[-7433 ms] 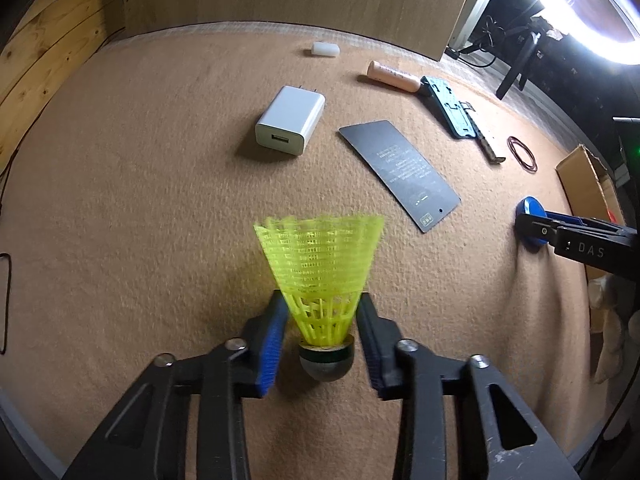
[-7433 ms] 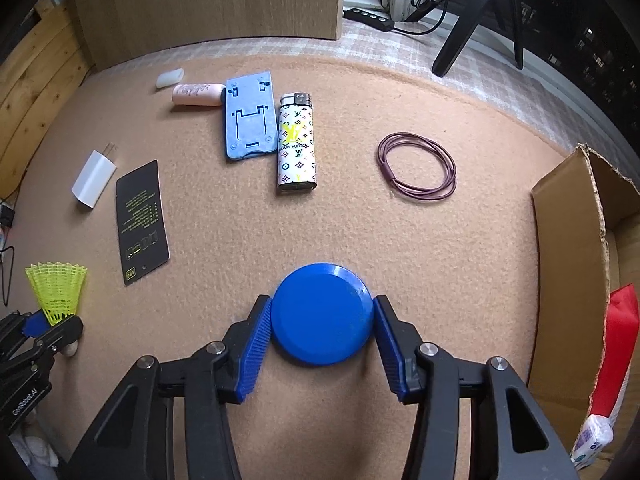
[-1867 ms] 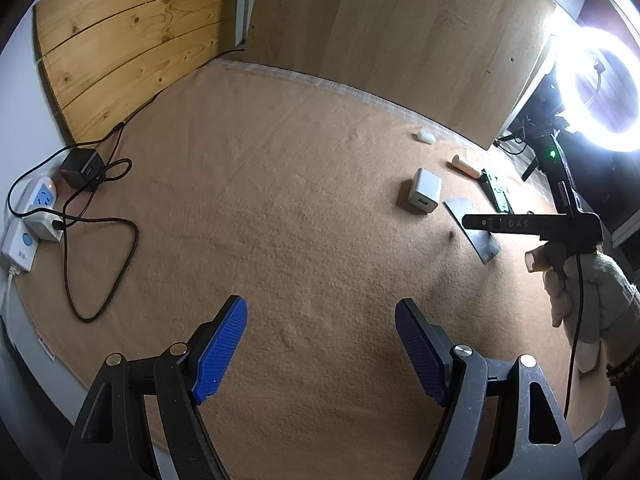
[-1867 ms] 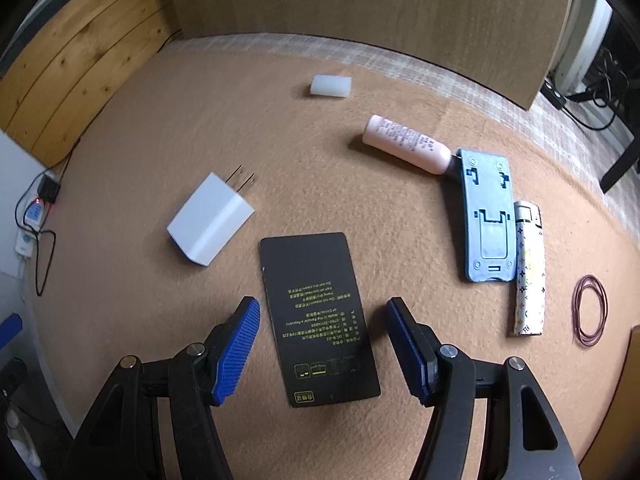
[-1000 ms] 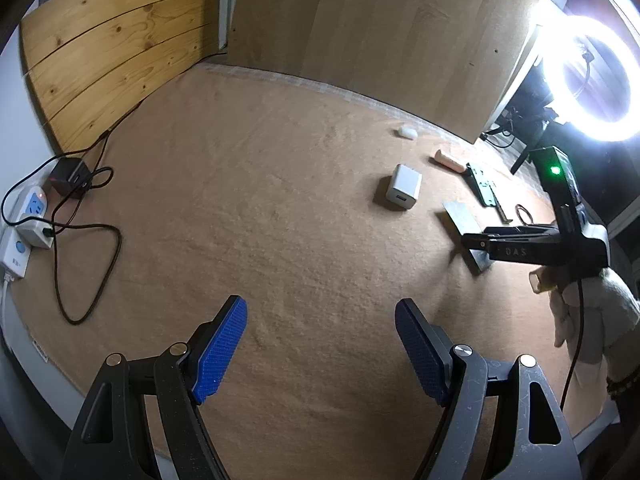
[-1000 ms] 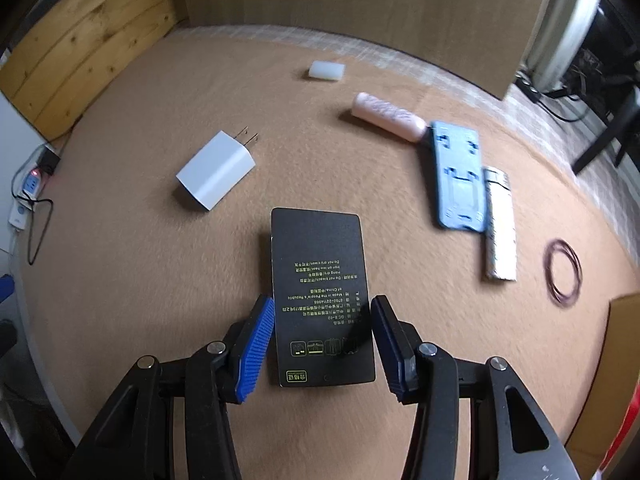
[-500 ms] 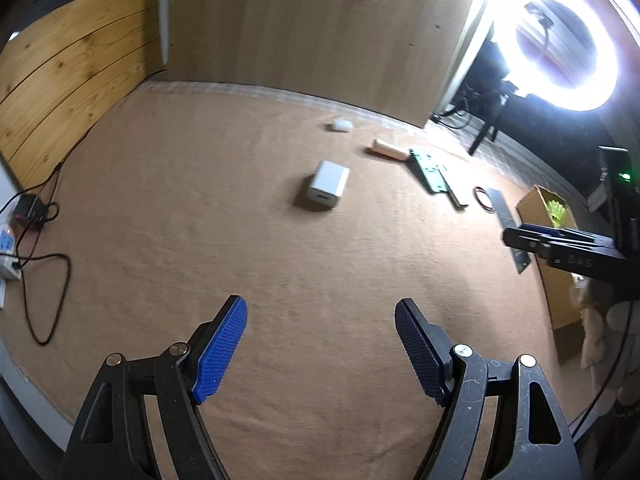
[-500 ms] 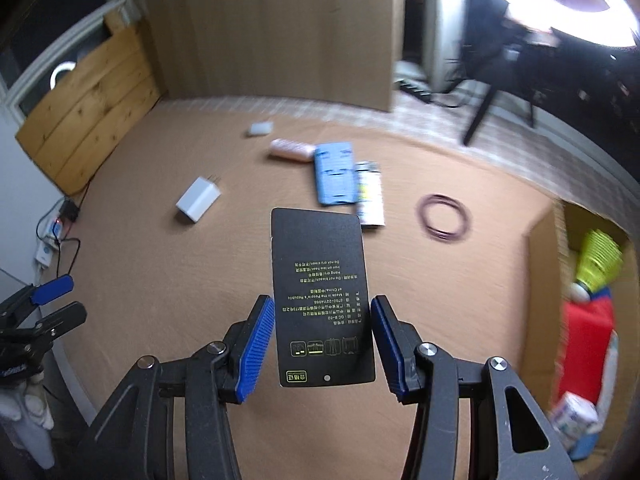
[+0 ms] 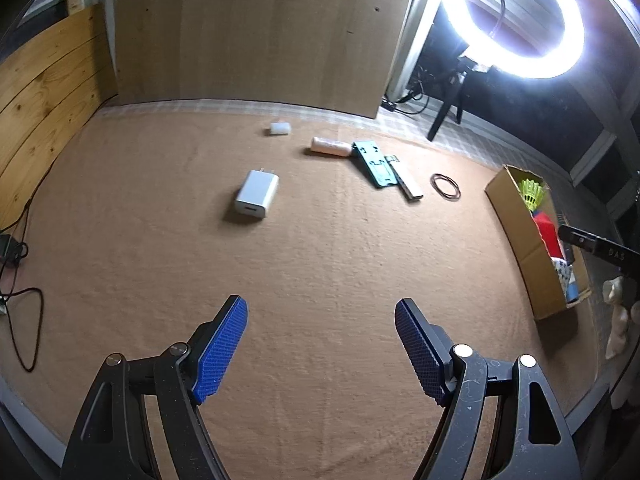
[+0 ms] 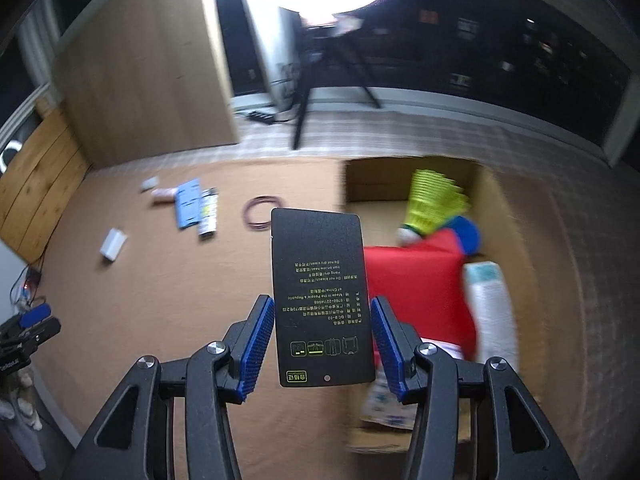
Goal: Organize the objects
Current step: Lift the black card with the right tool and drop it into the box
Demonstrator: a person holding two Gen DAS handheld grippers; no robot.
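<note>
My right gripper [image 10: 322, 332] is shut on a flat black card [image 10: 318, 264] with yellow print, held up in the air beside the open cardboard box [image 10: 380, 182]. Inside the box lie a yellow shuttlecock [image 10: 434, 196], a blue disc [image 10: 466, 234], a red packet [image 10: 416, 280] and a white pack [image 10: 490, 304]. My left gripper [image 9: 320, 340] hangs open and empty over bare carpet. On the carpet farther off lie a white charger [image 9: 256, 194], a white block [image 9: 279, 128], a pink tube [image 9: 330, 147], a blue stand [image 9: 374, 162], a lighter [image 9: 406, 180] and a hair band [image 9: 445, 187].
The tan carpet [image 9: 280, 264] ends at a wooden board [image 9: 248, 32] behind. A ring light [image 9: 520, 16] on a tripod glares at the upper right. Cables [image 9: 20, 276] and a power strip sit at the left edge. A gloved hand [image 9: 618, 320] holds the other gripper at the right.
My right gripper has carried the black card up and to the right, from above the carpet to beside the box. My left gripper has swung right, still open.
</note>
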